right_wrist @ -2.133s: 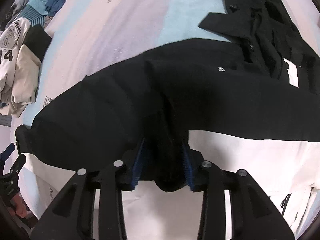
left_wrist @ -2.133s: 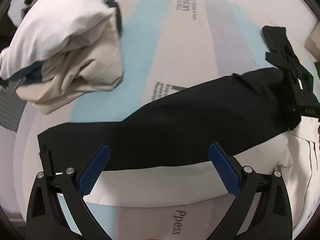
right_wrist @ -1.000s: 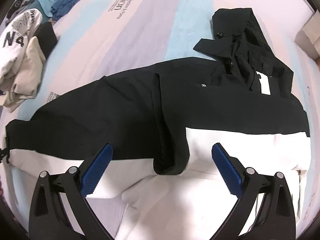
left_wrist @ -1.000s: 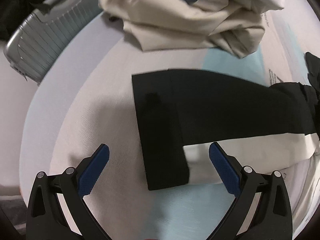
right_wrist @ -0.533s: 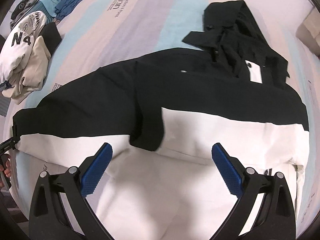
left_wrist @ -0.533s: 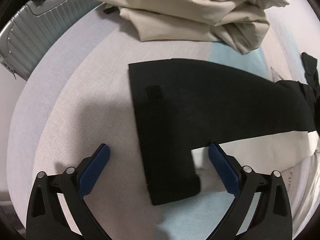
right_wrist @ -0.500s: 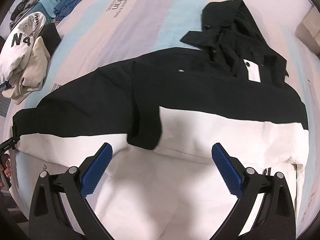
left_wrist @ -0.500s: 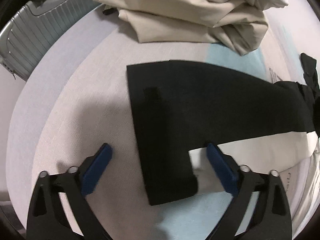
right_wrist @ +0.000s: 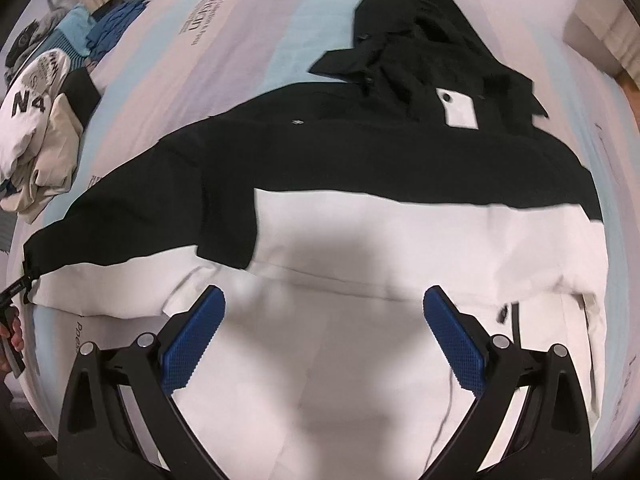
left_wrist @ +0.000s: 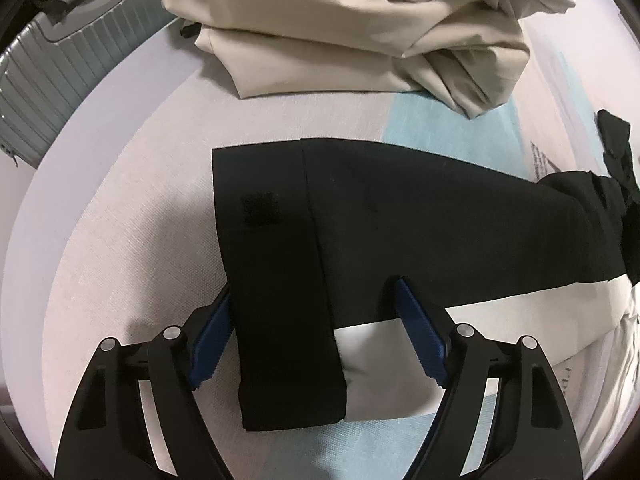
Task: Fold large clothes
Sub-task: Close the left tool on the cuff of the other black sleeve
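A black-and-white hooded jacket (right_wrist: 400,240) lies spread on the striped bed sheet (right_wrist: 248,40), hood (right_wrist: 424,36) at the far side. Its left sleeve (left_wrist: 440,220) stretches out flat, ending in a black cuff (left_wrist: 276,280) with a velcro patch. My left gripper (left_wrist: 316,332) is open, its blue pads on either side of the cuff, low over it. My right gripper (right_wrist: 324,332) is open and empty above the white lower body of the jacket.
A pile of beige and white clothes (left_wrist: 360,28) lies beyond the cuff; it also shows at the left in the right wrist view (right_wrist: 36,120). A grey ribbed suitcase (left_wrist: 60,52) stands beside the bed. A cardboard box (right_wrist: 600,28) is at the far right.
My right gripper let go of the black sleeve fold, opened and drew back over the white body. My left gripper swung to the sleeve end and came down around the cuff, its jaws narrowing.
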`<state>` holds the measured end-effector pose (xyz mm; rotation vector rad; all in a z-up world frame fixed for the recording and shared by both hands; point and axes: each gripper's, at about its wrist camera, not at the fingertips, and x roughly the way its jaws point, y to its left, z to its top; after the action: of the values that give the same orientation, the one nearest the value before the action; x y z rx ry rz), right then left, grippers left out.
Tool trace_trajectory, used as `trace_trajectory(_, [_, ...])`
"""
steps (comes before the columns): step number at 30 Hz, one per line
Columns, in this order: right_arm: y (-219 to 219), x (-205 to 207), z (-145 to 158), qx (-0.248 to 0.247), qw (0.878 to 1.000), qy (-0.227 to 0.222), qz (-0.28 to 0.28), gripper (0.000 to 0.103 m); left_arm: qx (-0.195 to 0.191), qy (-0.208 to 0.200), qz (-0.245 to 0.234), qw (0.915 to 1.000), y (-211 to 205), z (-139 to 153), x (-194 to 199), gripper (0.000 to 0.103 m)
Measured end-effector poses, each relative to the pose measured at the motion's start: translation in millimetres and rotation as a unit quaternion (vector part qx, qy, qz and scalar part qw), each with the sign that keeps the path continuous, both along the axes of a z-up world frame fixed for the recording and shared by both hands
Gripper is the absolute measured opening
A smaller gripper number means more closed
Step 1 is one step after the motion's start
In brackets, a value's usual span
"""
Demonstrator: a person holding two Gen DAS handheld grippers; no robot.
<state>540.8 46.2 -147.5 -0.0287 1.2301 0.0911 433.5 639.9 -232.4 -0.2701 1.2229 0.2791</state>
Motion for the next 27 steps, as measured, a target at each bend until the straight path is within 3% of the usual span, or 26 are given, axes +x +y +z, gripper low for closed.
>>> trace_trajectory(4, [-19,-11,1,0.006,1.000,0.007,-0.019,0.096,0.018,0.009,0.002,0.9998,-12,-1,4,0.072])
trace_trajectory(7, [-32,-18,4,0.009,1.000,0.008,-0.028,0.096,0.044,0.018,0.000,0.9989,-23,7,8,0.042])
trace_trajectory(8, [-36,-21,5,0.010,0.999,0.007,-0.030,0.096,0.053,0.023,-0.002,0.9983,-25,13,15,0.027])
trace_trajectory(9, [-39,-23,6,0.011,0.999,0.005,-0.032,0.096,0.062,0.028,-0.002,0.9977,-28,17,16,0.022])
trace_trajectory(14, [-56,-33,6,0.019,0.999,0.000,-0.048,0.096,0.079,0.039,-0.011,0.9960,-50,28,23,0.021])
trace_trajectory(27, [-95,-37,23,0.026,0.998,-0.033,-0.055,0.096,0.069,-0.010,-0.037,0.9969,-155,78,36,0.021])
